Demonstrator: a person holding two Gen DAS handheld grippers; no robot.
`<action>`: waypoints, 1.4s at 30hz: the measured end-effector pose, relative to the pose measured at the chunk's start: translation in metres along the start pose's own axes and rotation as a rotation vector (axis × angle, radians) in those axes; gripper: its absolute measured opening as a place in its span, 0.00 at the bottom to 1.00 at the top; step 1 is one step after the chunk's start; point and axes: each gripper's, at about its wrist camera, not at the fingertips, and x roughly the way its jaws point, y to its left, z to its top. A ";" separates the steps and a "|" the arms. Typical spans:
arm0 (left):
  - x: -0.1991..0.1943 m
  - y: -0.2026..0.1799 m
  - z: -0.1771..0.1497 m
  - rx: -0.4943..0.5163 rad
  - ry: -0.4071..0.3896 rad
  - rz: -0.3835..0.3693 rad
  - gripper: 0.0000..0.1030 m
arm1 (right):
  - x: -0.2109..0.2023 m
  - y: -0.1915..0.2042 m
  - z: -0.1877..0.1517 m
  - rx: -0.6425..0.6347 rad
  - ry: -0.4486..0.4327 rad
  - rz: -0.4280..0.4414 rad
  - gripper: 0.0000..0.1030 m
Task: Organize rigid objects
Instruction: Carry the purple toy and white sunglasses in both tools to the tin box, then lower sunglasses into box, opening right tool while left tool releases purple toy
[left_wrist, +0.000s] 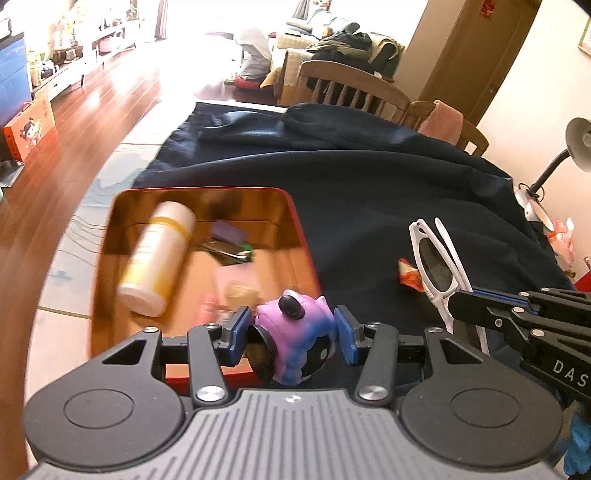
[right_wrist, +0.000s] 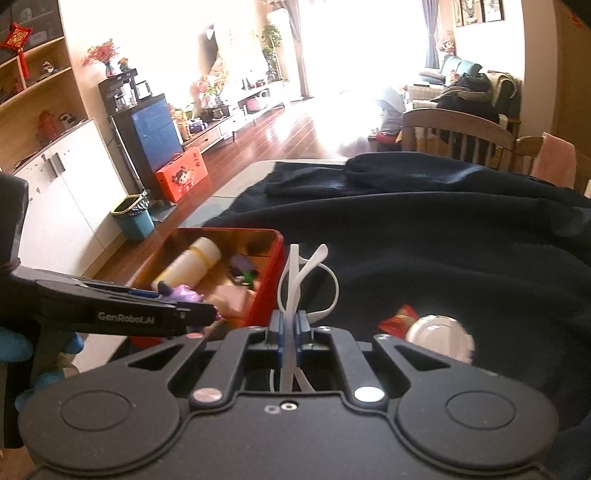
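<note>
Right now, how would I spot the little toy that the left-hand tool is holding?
Find the red box on the dark blue cloth. At its near edge, the left gripper clamps the toy between blue pads. It is a plump purple-pink-and-blue figure with black wheels, unlike the pale bottle lying in the box.

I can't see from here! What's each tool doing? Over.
Left tool shut on purple toy, above red box. Right tool shut on white sunglasses. Nothing blocking.
</note>
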 end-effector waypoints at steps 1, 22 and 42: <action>0.000 0.005 0.001 0.001 0.003 0.001 0.47 | 0.003 0.006 0.002 -0.001 0.002 0.003 0.05; 0.038 0.070 0.018 0.071 0.095 -0.048 0.46 | 0.094 0.069 0.029 -0.018 0.086 -0.010 0.05; 0.059 0.089 0.028 0.088 0.147 -0.092 0.46 | 0.149 0.071 0.051 -0.028 0.223 0.014 0.05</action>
